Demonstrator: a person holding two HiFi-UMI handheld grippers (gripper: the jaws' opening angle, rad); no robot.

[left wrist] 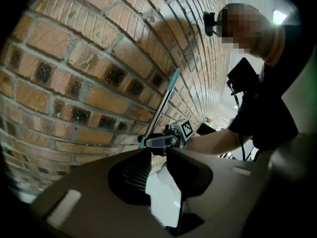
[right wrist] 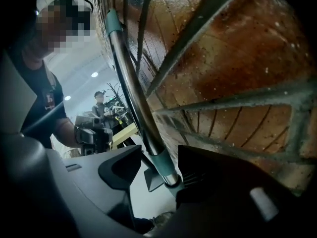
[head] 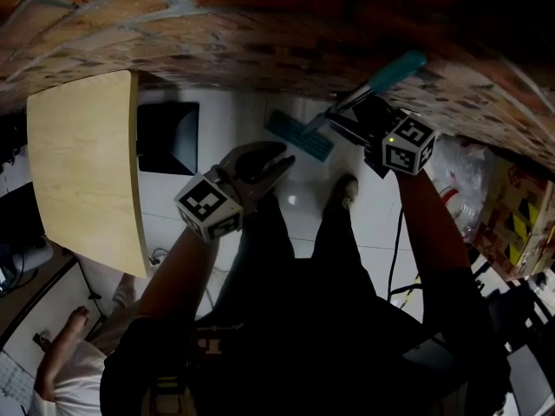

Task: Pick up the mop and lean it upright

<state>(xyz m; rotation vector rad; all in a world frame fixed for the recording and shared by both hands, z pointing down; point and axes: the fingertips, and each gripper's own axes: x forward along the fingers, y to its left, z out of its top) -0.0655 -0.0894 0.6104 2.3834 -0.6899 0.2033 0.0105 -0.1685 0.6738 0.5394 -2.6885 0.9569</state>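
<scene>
- Jaws of right gripper (right wrist: 159, 162) are spread, mop handle (right wrist: 128, 83) loose between them against brick wall (right wrist: 237, 83).
- Left gripper (left wrist: 157, 158) jaws are parted, empty.
- Release is judged in hand; a straight withdrawal is needed.

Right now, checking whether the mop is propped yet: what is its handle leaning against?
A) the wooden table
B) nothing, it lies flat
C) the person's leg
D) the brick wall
D: the mop handle stands tilted up against the brick wall.

Mop (head: 390, 74) upright against brick wall (head: 260, 24), seemingly between jaws of right claw (right wrist: 157, 168); table (head: 82, 163) to the left.
</scene>
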